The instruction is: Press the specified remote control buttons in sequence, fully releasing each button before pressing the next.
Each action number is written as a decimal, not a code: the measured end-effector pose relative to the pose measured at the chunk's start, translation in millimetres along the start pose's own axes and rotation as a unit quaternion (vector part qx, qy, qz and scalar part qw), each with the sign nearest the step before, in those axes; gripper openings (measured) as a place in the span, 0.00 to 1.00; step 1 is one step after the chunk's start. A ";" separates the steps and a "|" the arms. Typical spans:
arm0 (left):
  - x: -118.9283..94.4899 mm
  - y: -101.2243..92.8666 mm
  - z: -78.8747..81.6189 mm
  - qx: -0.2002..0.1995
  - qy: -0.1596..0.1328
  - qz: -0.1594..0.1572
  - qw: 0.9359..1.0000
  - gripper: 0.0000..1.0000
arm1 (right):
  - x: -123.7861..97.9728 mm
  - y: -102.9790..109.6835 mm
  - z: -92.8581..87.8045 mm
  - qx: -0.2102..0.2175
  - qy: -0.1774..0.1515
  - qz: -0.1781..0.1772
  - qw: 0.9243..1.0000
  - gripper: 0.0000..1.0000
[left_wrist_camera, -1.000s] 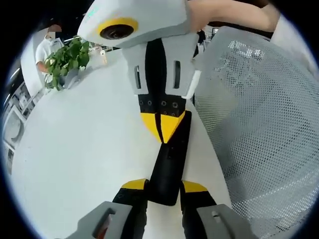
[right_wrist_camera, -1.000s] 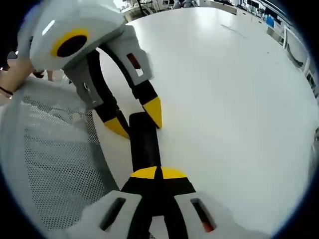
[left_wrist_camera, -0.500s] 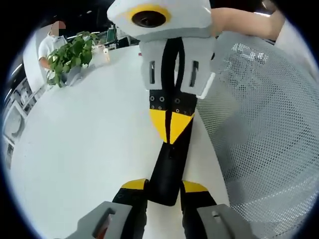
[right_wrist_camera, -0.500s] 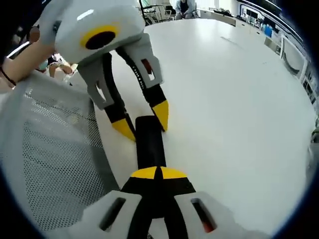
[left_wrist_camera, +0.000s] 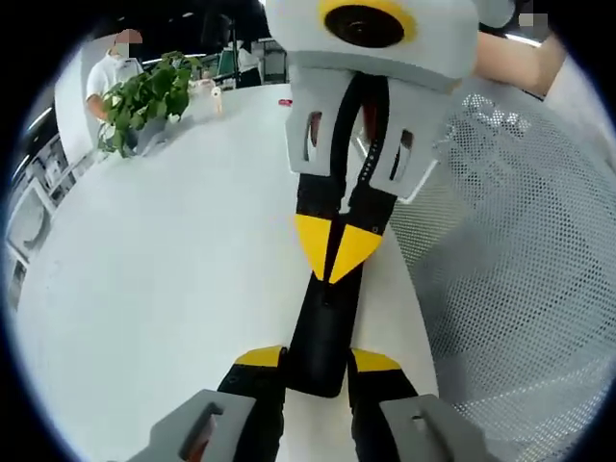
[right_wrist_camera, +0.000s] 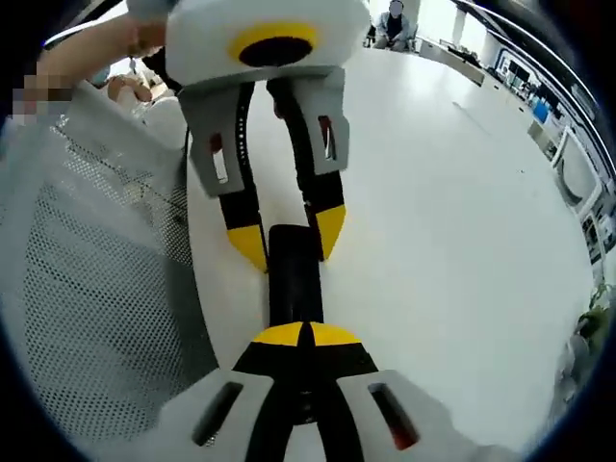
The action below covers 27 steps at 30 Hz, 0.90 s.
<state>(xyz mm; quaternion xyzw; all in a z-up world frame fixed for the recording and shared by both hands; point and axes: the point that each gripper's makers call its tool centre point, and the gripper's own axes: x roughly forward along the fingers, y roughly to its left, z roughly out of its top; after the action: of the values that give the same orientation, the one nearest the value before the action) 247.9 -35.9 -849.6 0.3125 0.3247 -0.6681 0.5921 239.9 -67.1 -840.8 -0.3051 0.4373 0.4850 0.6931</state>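
The black remote control (left_wrist_camera: 322, 332) lies flat on the white desk (left_wrist_camera: 164, 289), close along the desk's edge where a white mesh chair back (left_wrist_camera: 510, 289) stands. The left gripper (left_wrist_camera: 318, 364) has the near end of the remote clamped between its yellow-tipped jaws, spread just the width of the remote's body. In the right gripper view the same hold shows from the other side: the left gripper (right_wrist_camera: 289, 245) straddles the far end of the remote control (right_wrist_camera: 295, 284).

And here is the change: over the last second the right gripper (left_wrist_camera: 336, 252) has swung round from a slant to line up nearly straight along the remote, its jaws closed tip to tip with nothing between them, and the point now sits lower on the remote's upper face. Whether it is actually bearing on a button cannot be told. It reads as a press being lined up or just starting.

Room to move? Plenty across the open desk toward the potted plant (left_wrist_camera: 144, 101) at the far edge; very little on the chair side, where the mesh crowds the desk edge.
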 end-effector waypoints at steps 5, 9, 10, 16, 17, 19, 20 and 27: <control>0.2 -0.1 -0.3 0.005 0.004 0.001 1.000 0.25 | 1.3 5.7 4.1 0.007 -0.005 0.008 1.000 0.00; 0.6 -1.6 -0.6 0.022 0.016 0.004 1.000 0.25 | 2.6 7.1 3.7 -0.013 0.006 0.005 1.000 0.00; 0.8 -1.7 -0.9 0.026 0.019 0.004 0.999 0.25 | 3.1 7.6 3.8 -0.012 0.008 0.004 1.000 0.00; 0.3 -1.3 -0.3 0.008 -0.006 -0.006 1.000 0.25 | 1.5 7.7 2.6 -0.028 0.002 -0.009 1.000 0.00; 0.4 -1.2 0.0 0.006 -0.007 -0.006 1.000 0.25 | 1.3 6.8 2.5 -0.008 -0.010 -0.009 1.000 0.00; 1.0 -1.6 0.7 0.006 -0.008 -0.005 1.000 0.25 | 0.4 6.1 1.2 -0.013 -0.014 -0.009 1.000 0.00; 0.8 -2.2 1.0 0.005 -0.009 -0.004 1.000 0.25 | 0.3 6.2 1.8 0.001 -0.021 -0.004 1.000 0.00; 3.6 -1.7 3.9 -0.027 0.021 0.027 0.999 0.25 | 0.4 1.1 -0.2 -0.003 -0.022 -0.019 1.000 0.00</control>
<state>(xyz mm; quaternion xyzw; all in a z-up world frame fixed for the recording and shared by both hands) 245.6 -41.0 -850.1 0.3187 0.3462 -0.6364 0.6112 238.9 -66.8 -841.2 -0.3052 0.4147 0.4797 0.7105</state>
